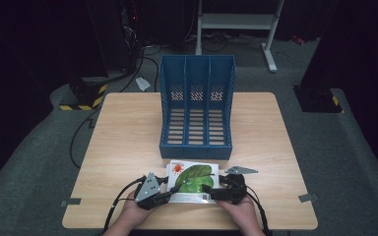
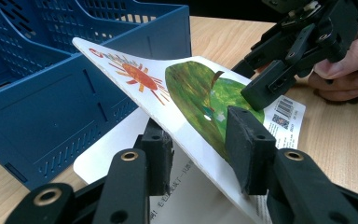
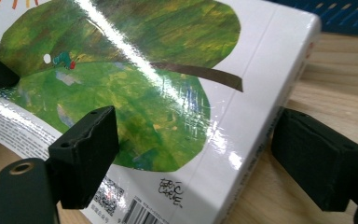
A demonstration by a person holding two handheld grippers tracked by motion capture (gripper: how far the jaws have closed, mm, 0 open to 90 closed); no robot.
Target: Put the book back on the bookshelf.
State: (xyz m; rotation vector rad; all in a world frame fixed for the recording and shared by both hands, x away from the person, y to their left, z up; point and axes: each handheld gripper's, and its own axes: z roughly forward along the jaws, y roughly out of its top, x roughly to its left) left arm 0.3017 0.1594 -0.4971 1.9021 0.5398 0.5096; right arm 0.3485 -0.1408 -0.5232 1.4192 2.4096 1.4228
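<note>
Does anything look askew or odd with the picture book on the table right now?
Yes. The book's cover is lifted at a slant off the pages beneath, pinched by the left gripper, so it hangs half open beside the blue file rack. The right gripper straddles the spine edge with jaws open.

I can read little here. On the book's cover (image 3: 135, 93), near its lower edge, I see a scrawled handwritten signature, too loose to spell out, with a QR code and a barcode beside it. In the left gripper view, the open page carries small Chinese print, too blurred to make out.
</note>
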